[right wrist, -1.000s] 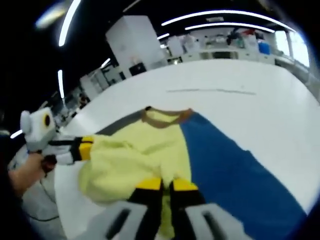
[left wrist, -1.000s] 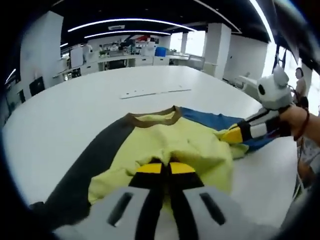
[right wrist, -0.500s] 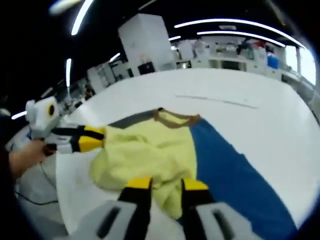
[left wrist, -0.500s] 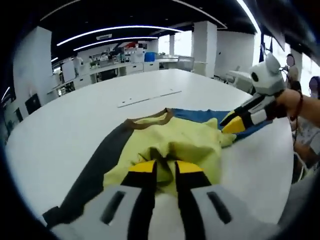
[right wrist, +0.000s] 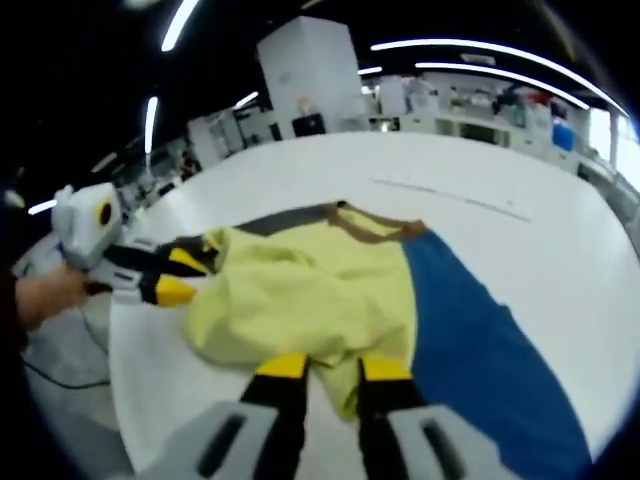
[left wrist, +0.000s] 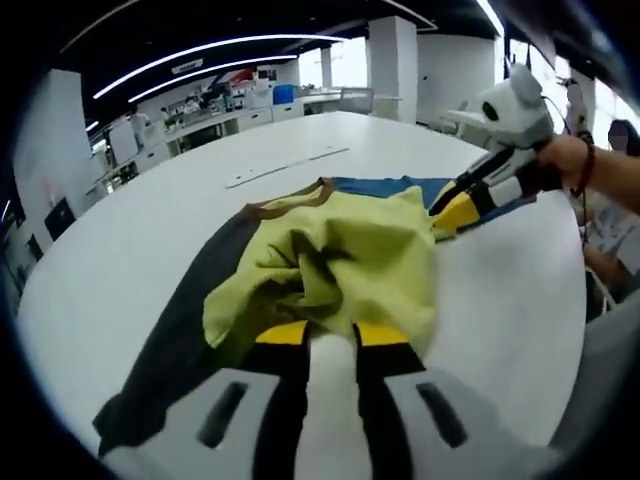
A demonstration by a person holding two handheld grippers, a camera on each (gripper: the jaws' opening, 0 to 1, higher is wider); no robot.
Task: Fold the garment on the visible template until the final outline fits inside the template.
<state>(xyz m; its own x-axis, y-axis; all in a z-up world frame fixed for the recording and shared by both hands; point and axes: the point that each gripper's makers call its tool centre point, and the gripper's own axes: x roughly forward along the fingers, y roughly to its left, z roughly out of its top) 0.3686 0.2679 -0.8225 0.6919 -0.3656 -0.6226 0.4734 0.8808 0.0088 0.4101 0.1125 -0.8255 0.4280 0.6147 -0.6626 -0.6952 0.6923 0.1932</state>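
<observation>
A shirt lies bunched on the white table [left wrist: 120, 250]: yellow body [left wrist: 345, 255], dark grey sleeve [left wrist: 175, 340], blue part [left wrist: 385, 186] and brown collar [left wrist: 290, 200]. My left gripper [left wrist: 332, 335] stands open at the near edge of the yellow cloth, with bare table between its jaws. My right gripper [left wrist: 445, 205] comes in from the right, open, its tips at the far edge of the yellow fold. In the right gripper view the yellow body [right wrist: 300, 295] lies beside the blue part [right wrist: 480, 340]. There my right gripper [right wrist: 333, 368] is open over the cloth's edge and the left gripper [right wrist: 195, 278] is open at the left.
A thin pale strip [left wrist: 285, 168] lies on the table beyond the collar, seen too as the strip [right wrist: 450, 197]. A person's hand [left wrist: 570, 160] holds the right gripper. Desks and white pillars stand far behind. The table edge runs close on the right.
Both grippers were shut on the yellow cloth one second ago. They have opened, let it go and drawn back slightly. The yellow fold now rests bunched on the shirt.
</observation>
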